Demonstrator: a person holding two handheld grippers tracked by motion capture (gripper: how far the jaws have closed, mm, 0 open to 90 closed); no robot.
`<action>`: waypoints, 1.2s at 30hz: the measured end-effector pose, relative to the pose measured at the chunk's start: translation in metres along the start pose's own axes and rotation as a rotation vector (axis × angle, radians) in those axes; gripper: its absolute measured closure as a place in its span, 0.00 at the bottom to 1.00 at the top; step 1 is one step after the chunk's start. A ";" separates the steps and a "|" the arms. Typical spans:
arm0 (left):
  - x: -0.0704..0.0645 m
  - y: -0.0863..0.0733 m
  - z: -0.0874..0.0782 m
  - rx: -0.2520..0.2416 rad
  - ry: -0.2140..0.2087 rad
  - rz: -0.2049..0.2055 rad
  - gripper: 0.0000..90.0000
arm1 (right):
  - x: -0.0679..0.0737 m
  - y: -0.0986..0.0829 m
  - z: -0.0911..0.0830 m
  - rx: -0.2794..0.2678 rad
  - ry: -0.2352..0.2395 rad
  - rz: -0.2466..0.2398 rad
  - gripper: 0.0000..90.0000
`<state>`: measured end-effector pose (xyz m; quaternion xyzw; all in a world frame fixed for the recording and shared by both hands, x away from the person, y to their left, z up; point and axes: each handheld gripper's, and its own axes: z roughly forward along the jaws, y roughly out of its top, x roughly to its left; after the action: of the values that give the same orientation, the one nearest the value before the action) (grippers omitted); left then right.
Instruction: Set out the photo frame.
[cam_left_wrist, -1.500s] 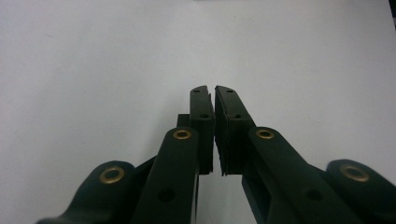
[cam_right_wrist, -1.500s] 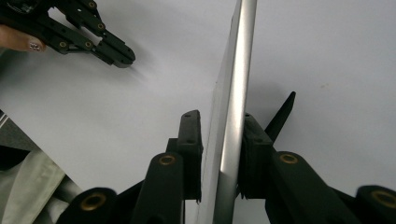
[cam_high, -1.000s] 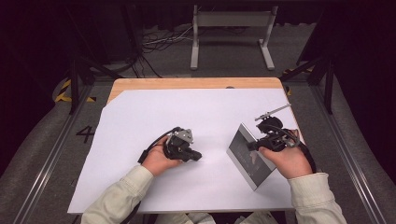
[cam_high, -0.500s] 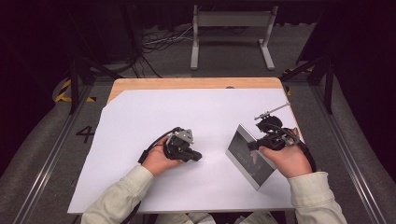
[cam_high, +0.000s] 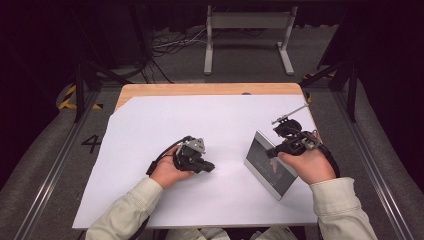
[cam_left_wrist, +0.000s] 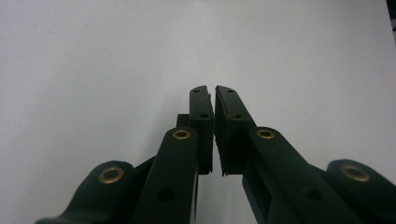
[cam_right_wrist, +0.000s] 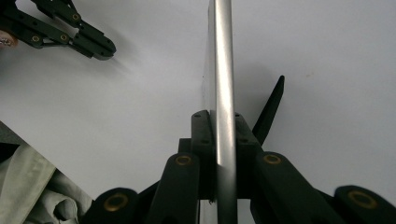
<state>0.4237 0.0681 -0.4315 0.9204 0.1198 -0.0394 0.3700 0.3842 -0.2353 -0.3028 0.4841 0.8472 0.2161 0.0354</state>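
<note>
Barely any change since a second ago: your right gripper (cam_high: 274, 151) still pinches silver frame (cam_high: 270, 165) on edge, lower right of high view. Left gripper (cam_high: 209, 167) idle, jaws pressed nearly together, lower centre. White sheet (cam_high: 150, 125) beyond. Frame looks ready to stand.

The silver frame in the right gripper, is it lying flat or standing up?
Standing up, tilted: the right gripper clamps the frame by its top edge, and a black stand sticks out behind.

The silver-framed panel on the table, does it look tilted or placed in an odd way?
Yes. The panel does not lie flat: the right gripper clamps its metal edge and holds it tilted on the white sheet.
</note>
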 end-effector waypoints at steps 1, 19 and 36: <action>0.000 -0.001 -0.001 0.000 0.000 -0.001 0.95 | -0.001 0.001 0.000 -0.001 0.004 -0.006 0.93; -0.003 -0.029 -0.025 -0.021 0.062 -0.079 0.95 | -0.001 0.030 -0.005 0.006 0.019 -0.118 0.93; -0.010 -0.060 -0.051 -0.038 0.127 -0.151 0.95 | 0.004 0.063 0.000 0.023 0.041 -0.283 0.93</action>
<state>0.3981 0.1431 -0.4337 0.9022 0.2130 -0.0066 0.3749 0.4328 -0.2047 -0.2773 0.3556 0.9099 0.2093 0.0426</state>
